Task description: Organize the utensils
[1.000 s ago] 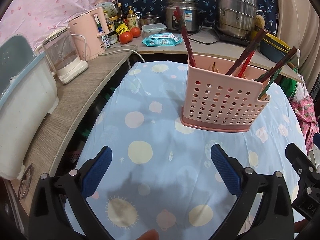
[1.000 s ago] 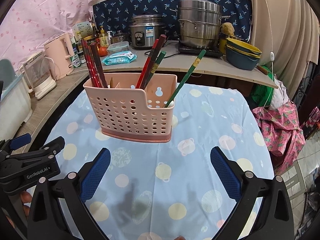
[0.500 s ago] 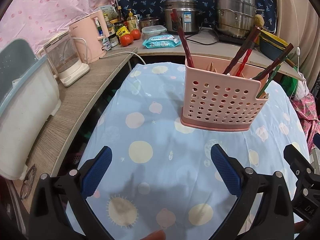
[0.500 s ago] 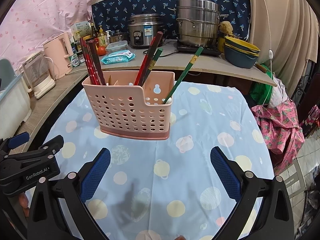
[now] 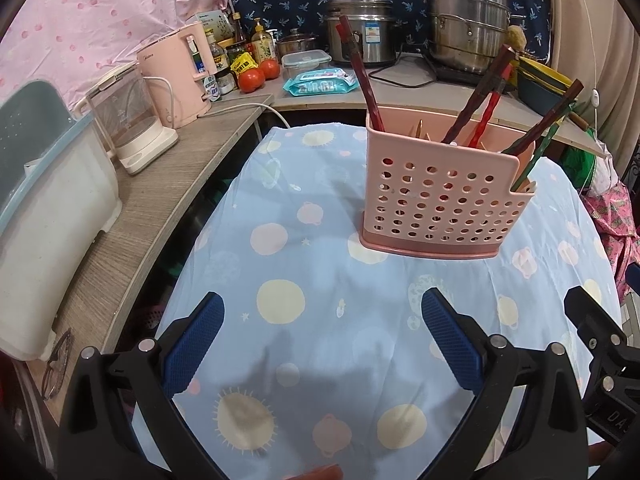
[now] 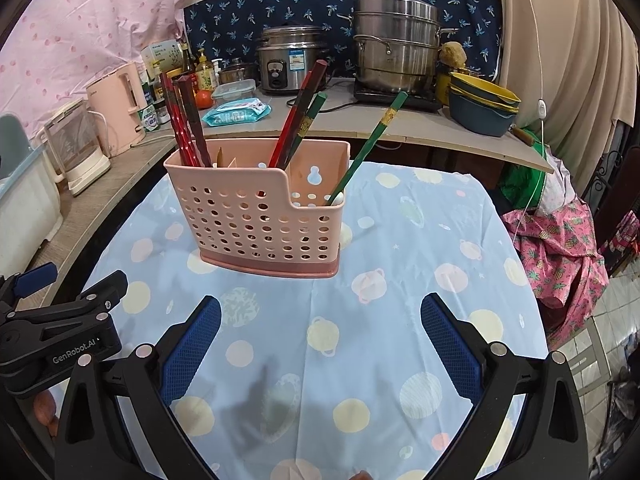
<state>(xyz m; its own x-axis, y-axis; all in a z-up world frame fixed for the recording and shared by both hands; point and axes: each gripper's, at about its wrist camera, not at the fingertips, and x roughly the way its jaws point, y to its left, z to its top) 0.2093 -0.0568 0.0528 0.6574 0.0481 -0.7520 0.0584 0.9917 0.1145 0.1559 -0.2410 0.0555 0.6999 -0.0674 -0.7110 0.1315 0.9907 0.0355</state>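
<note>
A bench (image 6: 460, 240) under a blue spotted cloth carries a pink perforated utensil holder (image 6: 256, 220) at its middle. Red and green chopsticks (image 6: 298, 120) lean inside it. Nearer, the left tool (image 5: 322, 344) and right tool (image 6: 320, 344) hover, fingers apart, empty.

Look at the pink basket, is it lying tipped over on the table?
No, the pink basket stands upright on the blue tablecloth, with chopsticks sticking up out of it.
</note>
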